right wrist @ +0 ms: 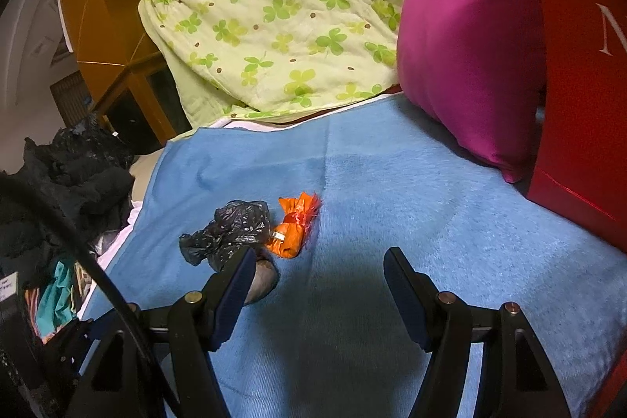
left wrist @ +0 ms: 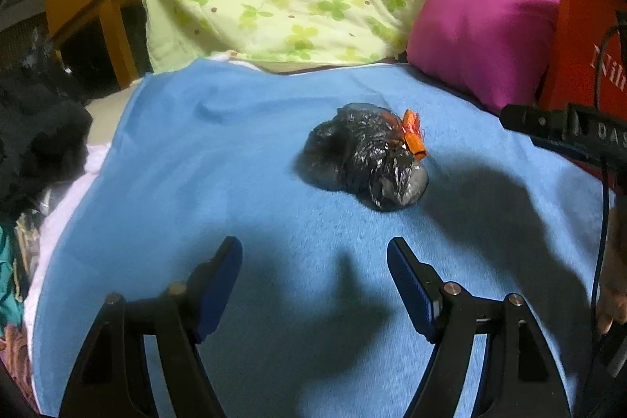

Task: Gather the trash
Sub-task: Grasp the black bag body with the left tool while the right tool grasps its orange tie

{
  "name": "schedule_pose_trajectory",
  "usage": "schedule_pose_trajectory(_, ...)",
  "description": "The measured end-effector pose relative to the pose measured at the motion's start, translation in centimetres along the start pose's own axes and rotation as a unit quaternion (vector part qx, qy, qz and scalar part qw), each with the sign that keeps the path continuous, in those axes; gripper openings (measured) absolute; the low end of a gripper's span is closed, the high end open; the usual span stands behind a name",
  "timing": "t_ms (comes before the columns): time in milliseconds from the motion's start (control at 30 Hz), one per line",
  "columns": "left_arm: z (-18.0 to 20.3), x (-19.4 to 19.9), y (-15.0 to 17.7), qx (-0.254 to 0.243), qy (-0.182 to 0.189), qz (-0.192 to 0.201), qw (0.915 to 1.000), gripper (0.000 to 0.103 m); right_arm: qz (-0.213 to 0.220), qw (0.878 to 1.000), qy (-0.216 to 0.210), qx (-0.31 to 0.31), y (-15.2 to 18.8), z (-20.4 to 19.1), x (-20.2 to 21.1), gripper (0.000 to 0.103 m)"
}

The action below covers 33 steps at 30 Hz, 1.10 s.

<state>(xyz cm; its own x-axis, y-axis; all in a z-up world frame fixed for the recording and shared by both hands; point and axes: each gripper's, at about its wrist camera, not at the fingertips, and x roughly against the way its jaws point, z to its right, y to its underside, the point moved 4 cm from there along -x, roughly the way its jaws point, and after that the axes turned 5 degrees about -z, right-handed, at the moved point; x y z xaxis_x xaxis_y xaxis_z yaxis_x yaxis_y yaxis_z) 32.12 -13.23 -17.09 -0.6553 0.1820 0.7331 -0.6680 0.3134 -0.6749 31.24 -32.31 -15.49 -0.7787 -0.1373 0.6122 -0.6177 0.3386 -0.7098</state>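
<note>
Both wrist cams sat low behind their own tongs, tilted down at the fuzzy blue blanket (left wrist: pixel 219 159). The left one had the crumpled black plastic bag (left wrist: pixel 364 155) dead ahead; the right one had it beside its left finger, closer.

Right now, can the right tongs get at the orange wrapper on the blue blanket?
Probably yes. The right tongs stand open and empty, and the orange wrapper lies just ahead, a little to their left, on the blue blanket. Only the black plastic bag touching its left side crowds it; the near side is free.
</note>
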Motion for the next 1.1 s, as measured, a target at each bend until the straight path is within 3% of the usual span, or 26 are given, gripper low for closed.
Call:
schedule_pose_trajectory(233,0.0,-2.4,-2.4,0.020,0.022,-0.006,0.9995,0.077,-0.001,1.000,0.003,-0.014,-0.8,1.0,-1.2,0.071)
schedule_pose_trajectory(433,1.8,-4.4,-4.8,0.031,0.072,-0.019,0.9967,0.077,-0.001,0.999,0.001,-0.032,-1.8,1.9,-2.2,0.071)
schedule_pose_trajectory(733,4.1,-8.7,-6.0,0.044,0.118,-0.078,0.9890,0.077,-0.025,0.995,-0.057,-0.081,-3.3,2.7,-5.0,0.070)
schedule_pose_trajectory(833,3.6,-9.7,-5.7,0.063,0.125,-0.095,0.9857,0.077,-0.043,0.992,-0.083,-0.088,-4.2,2.3,-6.2,0.060)
schedule_pose_trajectory(967,2.0,-10.0,-5.3,0.081,0.129,-0.114,0.9817,0.050,-0.071,0.990,-0.098,-0.071,-5.2,0.5,-8.1,0.051)
schedule_pose_trajectory(1100,0.3,-9.3,-5.5,0.103,0.141,-0.122,0.9772,0.042,-0.104,0.989,-0.083,-0.068,-5.0,-0.6,-10.3,0.050)
